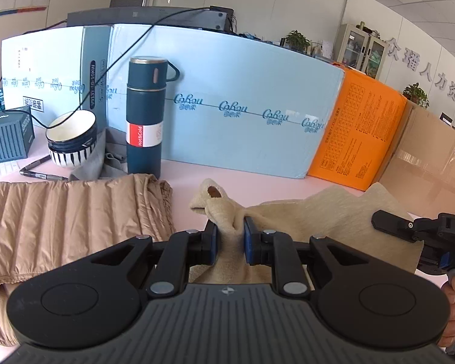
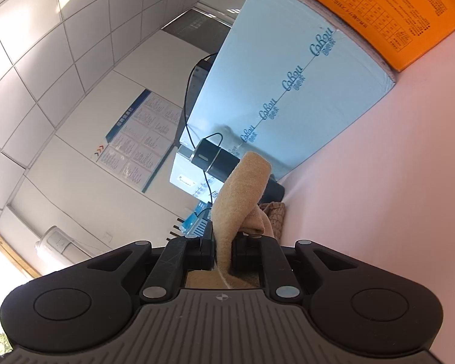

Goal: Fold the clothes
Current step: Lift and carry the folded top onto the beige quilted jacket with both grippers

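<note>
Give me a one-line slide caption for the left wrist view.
Left gripper pinches a beige knit garment above the pink table, beside a folded tan garment.

Left wrist: level, low over pink counter (image 1: pixel 257 179), facing pale blue printed carton (image 1: pixel 242 97). Right wrist: rolled sideways, close, sharing that carton (image 2: pixel 288 91).

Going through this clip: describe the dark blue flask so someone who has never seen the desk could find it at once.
Start at the long pale blue box standing along the back of the pink table. The flask stands upright against its front, right of the striped bowl. It is the only tall cylinder, dark blue with a red and white label and a cup-style lid.
</note>
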The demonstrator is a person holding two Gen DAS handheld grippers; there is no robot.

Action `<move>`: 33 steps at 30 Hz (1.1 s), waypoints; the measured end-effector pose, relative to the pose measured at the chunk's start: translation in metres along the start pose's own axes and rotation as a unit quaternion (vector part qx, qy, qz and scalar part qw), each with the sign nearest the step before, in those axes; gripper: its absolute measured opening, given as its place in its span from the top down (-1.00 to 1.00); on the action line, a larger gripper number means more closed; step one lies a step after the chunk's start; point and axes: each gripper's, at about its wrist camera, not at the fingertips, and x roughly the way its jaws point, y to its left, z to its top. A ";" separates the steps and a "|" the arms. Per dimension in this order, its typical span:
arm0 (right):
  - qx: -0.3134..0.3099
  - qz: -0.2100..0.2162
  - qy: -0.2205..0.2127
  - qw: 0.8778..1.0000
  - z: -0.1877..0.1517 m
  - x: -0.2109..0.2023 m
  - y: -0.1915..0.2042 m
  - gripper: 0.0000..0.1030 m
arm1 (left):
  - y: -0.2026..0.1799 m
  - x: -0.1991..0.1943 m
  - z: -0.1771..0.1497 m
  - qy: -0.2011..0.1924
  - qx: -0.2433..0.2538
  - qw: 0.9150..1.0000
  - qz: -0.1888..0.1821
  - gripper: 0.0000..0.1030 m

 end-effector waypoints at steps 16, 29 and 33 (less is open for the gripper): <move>-0.033 0.109 0.110 0.987 0.014 0.163 0.069 0.82 | 0.117 -0.056 0.051 -0.088 -0.076 0.986 0.119 0.69; -0.016 0.066 0.179 0.982 -0.014 0.229 0.036 0.81 | 0.172 -0.017 0.030 -0.015 -0.146 0.975 0.166 0.69; -0.016 0.036 0.184 0.982 -0.015 0.237 0.017 0.78 | 0.181 0.008 0.021 0.023 -0.154 0.971 0.182 0.69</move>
